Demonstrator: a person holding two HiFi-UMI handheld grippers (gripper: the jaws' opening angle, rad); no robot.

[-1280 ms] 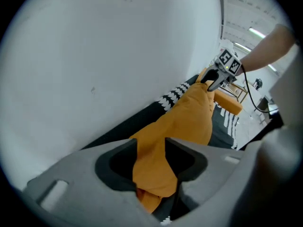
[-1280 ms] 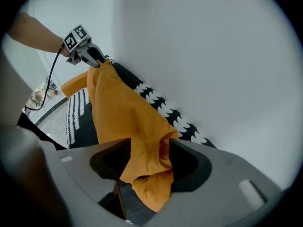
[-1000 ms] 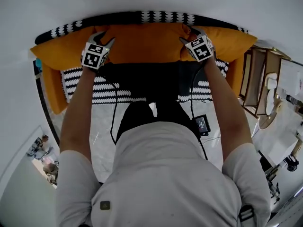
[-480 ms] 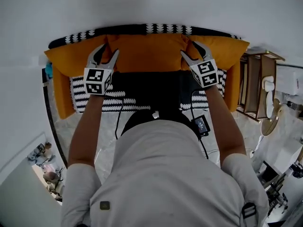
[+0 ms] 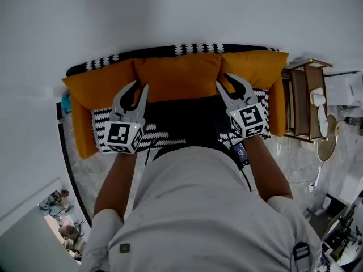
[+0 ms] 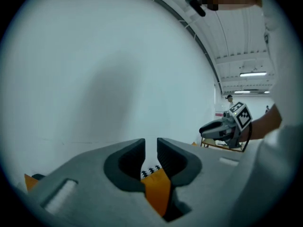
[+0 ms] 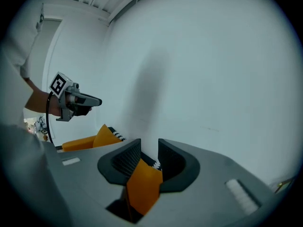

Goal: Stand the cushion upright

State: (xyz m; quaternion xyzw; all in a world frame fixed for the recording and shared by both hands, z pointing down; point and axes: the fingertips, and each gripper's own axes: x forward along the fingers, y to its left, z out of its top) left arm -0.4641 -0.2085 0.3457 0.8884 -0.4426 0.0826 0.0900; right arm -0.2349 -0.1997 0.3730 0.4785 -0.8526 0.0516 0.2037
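Three orange cushions stand in a row against the sofa back: left [image 5: 96, 88], middle [image 5: 178, 73] and right [image 5: 258, 66]. A black-and-white patterned throw [image 5: 187, 49] runs along the top behind them. My left gripper [image 5: 138, 86] hangs in the air in front of the join between the left and middle cushions. My right gripper [image 5: 231, 81] hangs in front of the join between the middle and right ones. Both sets of jaws have just been closing and still show a narrow gap with nothing in it. The orange seen past the left gripper [image 6: 150, 145] and right gripper [image 7: 149, 148] is cushion farther off.
The black seat [image 5: 181, 115] with patterned cloth lies below the cushions. A wooden side rack [image 5: 303, 98] stands by the sofa's right arm, and a white wall rises behind. A small screen device [image 5: 243, 151] with cables hangs near my right forearm.
Both grippers have drawn back from the tops of the cushions and risen towards the camera. Their jaws have narrowed. The cushions stay leaning on the sofa back.
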